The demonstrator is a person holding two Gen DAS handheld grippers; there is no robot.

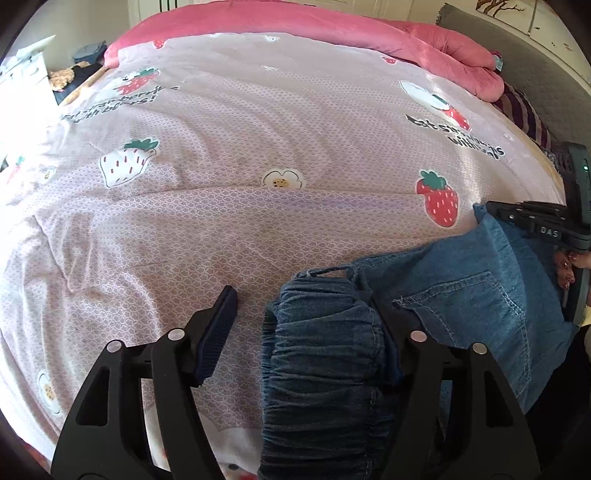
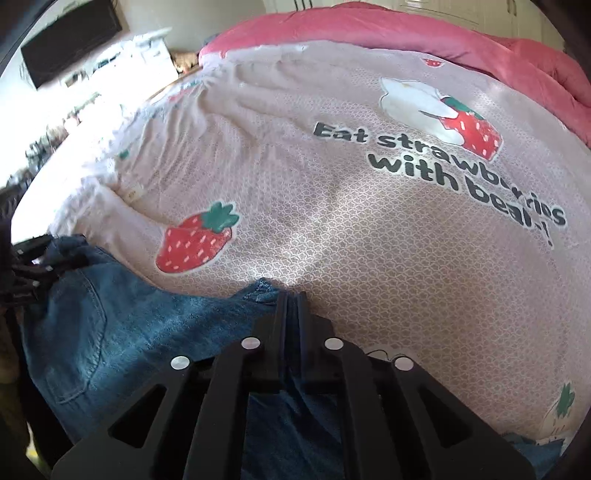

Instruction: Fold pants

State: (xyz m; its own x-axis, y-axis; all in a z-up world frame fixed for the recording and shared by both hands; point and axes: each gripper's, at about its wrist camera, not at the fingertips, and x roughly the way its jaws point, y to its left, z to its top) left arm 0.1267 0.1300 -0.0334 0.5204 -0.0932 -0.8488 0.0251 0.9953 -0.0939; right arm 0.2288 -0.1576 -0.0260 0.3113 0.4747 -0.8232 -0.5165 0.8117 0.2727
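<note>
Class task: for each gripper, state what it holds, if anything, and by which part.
The right gripper is shut on the denim pants at a fabric edge. The left gripper is open around the elastic waistband, not clamped.

Bedspread (image 1: 229, 221) ahead open; pink duvet (image 1: 332, 26) (far edge) blocks.

Matte black tool (image 1: 306, 325) with ribbed navy pads (image 1: 218, 332), silver pivot screws, triangular cut-outs; second tool (image 2: 291, 306) alike.

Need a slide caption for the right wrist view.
Right claw shut on the jeans, held over the strawberry-print bedspread.
</note>
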